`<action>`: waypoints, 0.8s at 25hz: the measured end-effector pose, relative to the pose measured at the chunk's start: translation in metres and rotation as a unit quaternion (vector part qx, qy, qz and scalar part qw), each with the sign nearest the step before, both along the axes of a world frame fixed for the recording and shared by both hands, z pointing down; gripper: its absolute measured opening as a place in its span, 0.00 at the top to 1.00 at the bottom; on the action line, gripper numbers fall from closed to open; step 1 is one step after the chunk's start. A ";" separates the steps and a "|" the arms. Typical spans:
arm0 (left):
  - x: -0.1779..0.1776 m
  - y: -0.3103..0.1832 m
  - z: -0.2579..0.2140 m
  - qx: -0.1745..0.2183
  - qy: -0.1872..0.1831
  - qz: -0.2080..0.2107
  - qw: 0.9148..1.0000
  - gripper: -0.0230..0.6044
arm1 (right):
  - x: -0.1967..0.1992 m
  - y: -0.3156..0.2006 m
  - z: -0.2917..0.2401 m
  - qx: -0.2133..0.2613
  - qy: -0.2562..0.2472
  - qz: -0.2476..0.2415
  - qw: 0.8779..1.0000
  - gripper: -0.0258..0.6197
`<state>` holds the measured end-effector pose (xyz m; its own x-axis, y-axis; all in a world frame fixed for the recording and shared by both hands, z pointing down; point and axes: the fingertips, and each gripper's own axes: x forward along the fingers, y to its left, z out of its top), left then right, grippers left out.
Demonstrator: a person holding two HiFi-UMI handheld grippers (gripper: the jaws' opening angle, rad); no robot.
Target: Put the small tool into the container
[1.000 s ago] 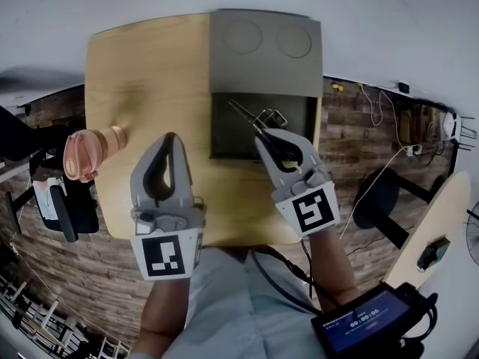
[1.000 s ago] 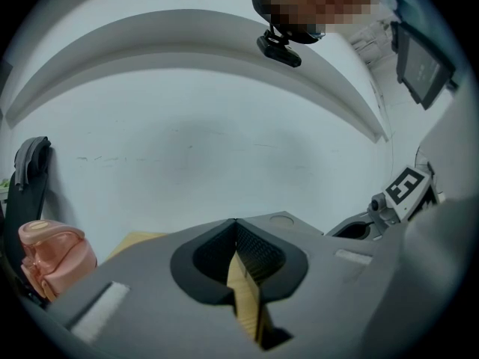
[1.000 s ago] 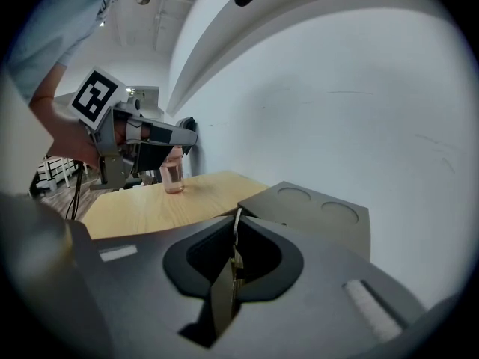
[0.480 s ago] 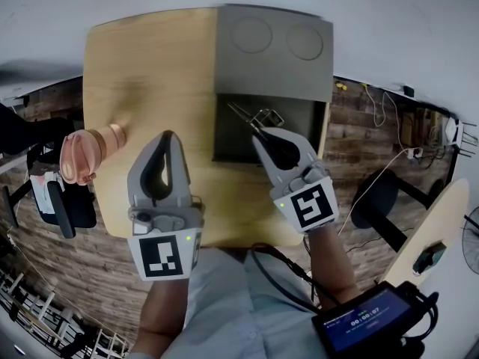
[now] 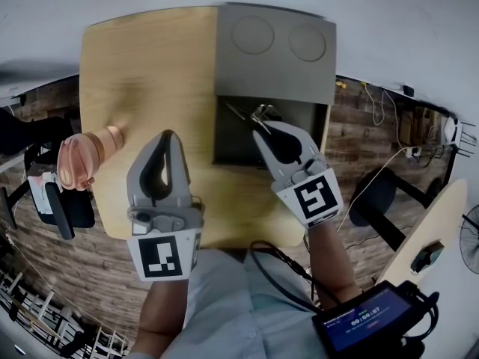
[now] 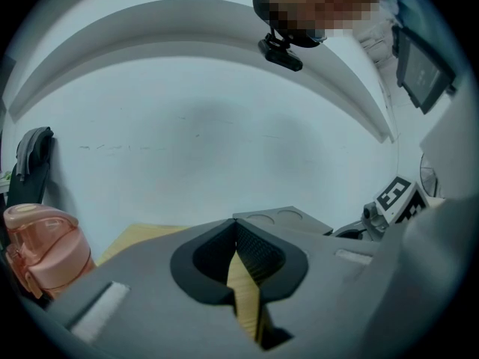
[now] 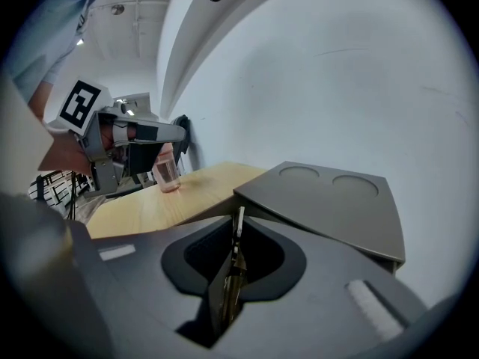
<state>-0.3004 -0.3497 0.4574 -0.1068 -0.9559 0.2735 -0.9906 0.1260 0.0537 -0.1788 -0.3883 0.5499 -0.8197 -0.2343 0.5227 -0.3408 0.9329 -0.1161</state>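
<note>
The grey container (image 5: 273,58) stands on the wooden table (image 5: 150,66), its lid with two round recesses behind an open compartment (image 5: 228,144). My right gripper (image 5: 260,129) hangs over that compartment. A small thin metal tool (image 5: 262,114) is between its tips, and its jaws are opening. In the right gripper view the tool (image 7: 239,219) stands upright between the pads of the right gripper (image 7: 235,238), with the lid (image 7: 329,200) beyond. My left gripper (image 5: 165,137) hovers over the table left of the container, shut and empty. Its closed tips (image 6: 236,226) show in the left gripper view.
A pink drinking bottle (image 5: 81,154) stands at the table's left edge and is also seen in the left gripper view (image 6: 41,241). A black device with a screen (image 5: 370,321) hangs at the person's right side. Brick-pattern floor surrounds the table.
The right gripper has shifted only slightly above the open compartment, with the tool still between its tips. The left gripper has stayed in place.
</note>
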 end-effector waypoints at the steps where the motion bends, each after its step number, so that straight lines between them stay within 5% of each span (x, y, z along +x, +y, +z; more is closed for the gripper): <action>1: 0.000 0.000 0.000 0.001 0.001 0.001 1.000 0.95 | 0.001 -0.002 0.001 -0.001 0.002 0.006 1.000 0.90; 13: -0.004 0.000 0.000 -0.006 0.009 -0.006 1.000 0.95 | 0.012 -0.020 0.021 -0.002 0.067 0.049 0.997 0.72; 20: -0.002 0.003 -0.007 0.009 0.005 -0.008 1.000 0.95 | 0.020 -0.032 0.018 0.046 0.087 0.080 0.992 0.67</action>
